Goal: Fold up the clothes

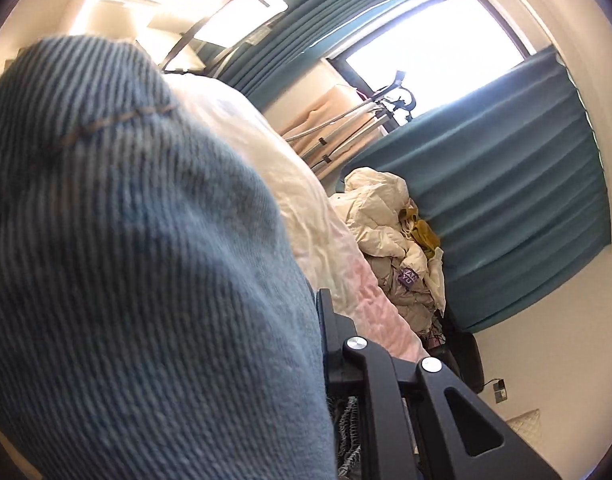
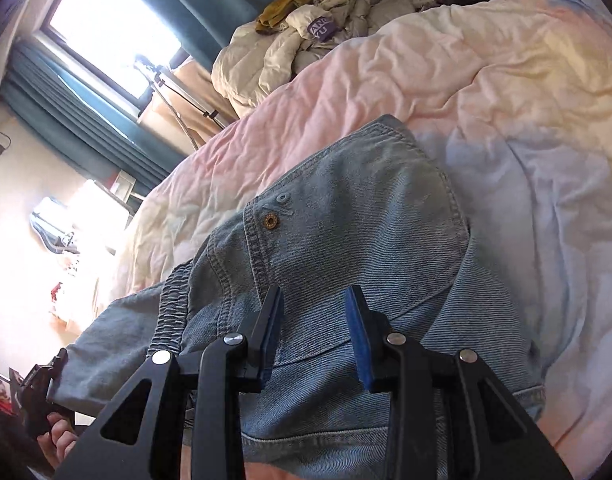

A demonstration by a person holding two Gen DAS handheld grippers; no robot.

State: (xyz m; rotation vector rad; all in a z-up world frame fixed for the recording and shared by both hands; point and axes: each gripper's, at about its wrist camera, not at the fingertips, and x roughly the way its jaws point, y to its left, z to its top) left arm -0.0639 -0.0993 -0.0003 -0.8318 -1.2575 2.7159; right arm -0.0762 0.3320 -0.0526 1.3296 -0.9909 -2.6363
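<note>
Denim shorts [image 2: 346, 216] on rumpled quilt [image 2: 486, 92]

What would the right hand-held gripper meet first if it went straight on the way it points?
Most likely the jeans. The right hand-held gripper is open just above them, aimed along the denim near the brass button. Beyond lies the pink quilt. Depth is unclear.

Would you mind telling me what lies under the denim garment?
The denim garment lies on a wrinkled pink-and-white quilt, which shows around it on the far and right sides. Whatever is directly beneath the denim is covered.
</note>
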